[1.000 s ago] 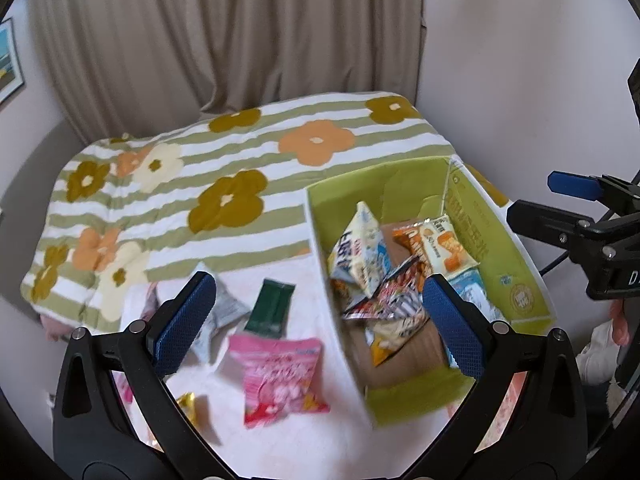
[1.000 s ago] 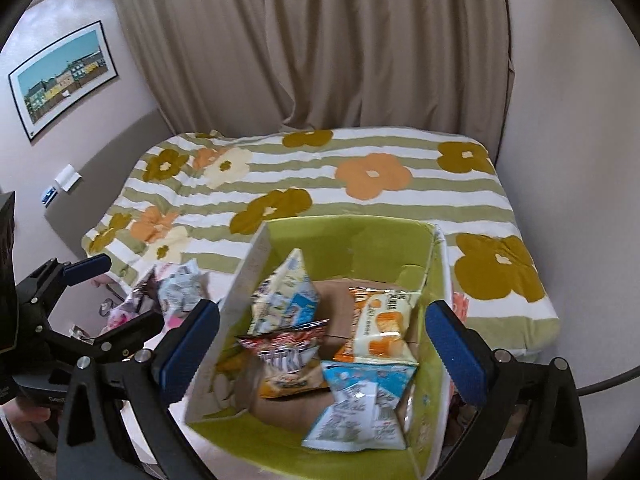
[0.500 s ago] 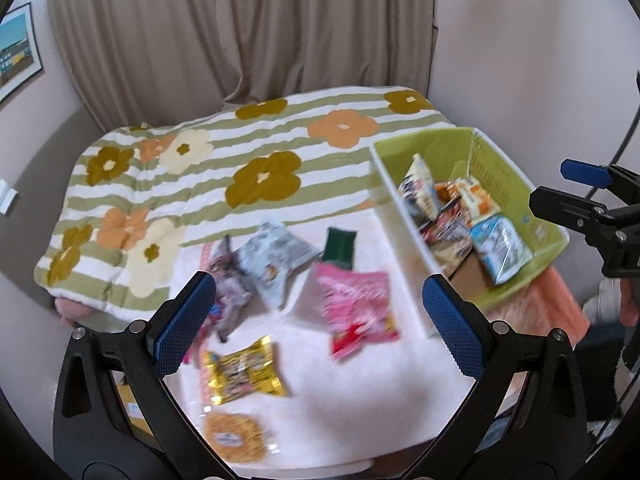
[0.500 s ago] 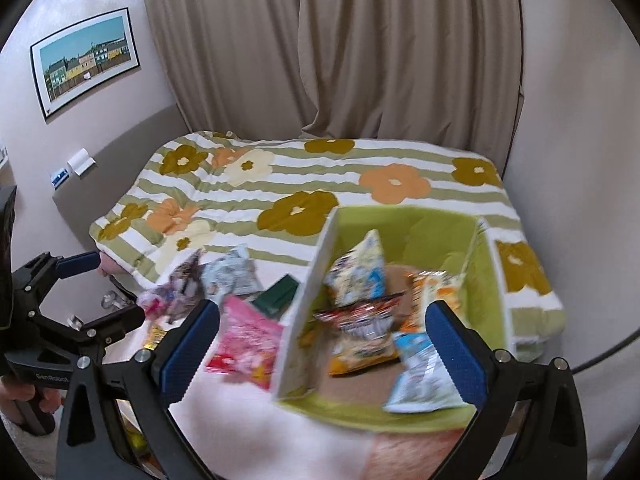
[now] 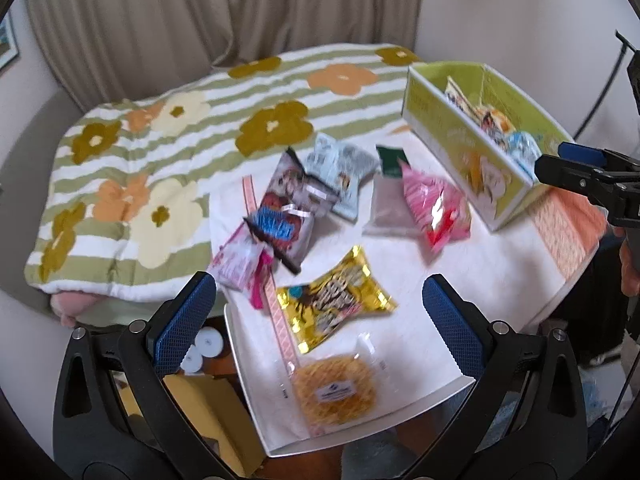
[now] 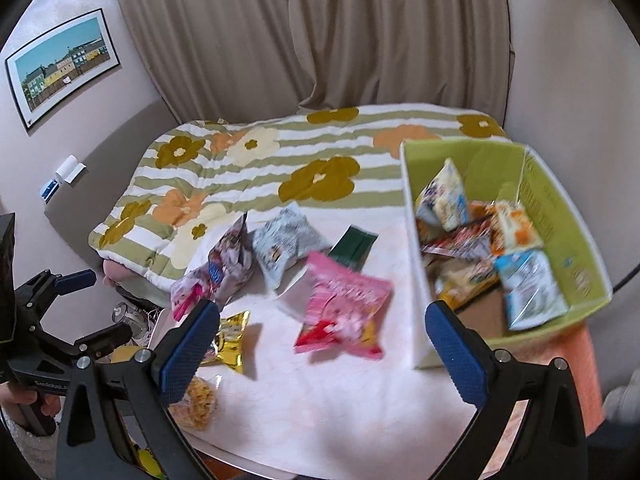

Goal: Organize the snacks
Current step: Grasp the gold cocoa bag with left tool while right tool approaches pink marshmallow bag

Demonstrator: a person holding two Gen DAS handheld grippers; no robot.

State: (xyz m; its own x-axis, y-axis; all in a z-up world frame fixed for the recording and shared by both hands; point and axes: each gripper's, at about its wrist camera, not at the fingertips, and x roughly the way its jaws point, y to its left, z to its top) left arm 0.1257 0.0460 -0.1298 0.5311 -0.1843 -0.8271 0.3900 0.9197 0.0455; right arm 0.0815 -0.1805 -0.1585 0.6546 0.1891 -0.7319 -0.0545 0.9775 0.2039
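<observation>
Blurred table (image 5: 460, 280) snacks (labels unreadable); box (image 6: 560, 216) cropped.

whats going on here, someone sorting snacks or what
A person holds a claw in each hand over a white table strewn with snack packets. Both the left claw and the right claw are open and empty. Several packets already sit in the green box; a pink packet, a gold packet and others lie loose, waiting.
</observation>
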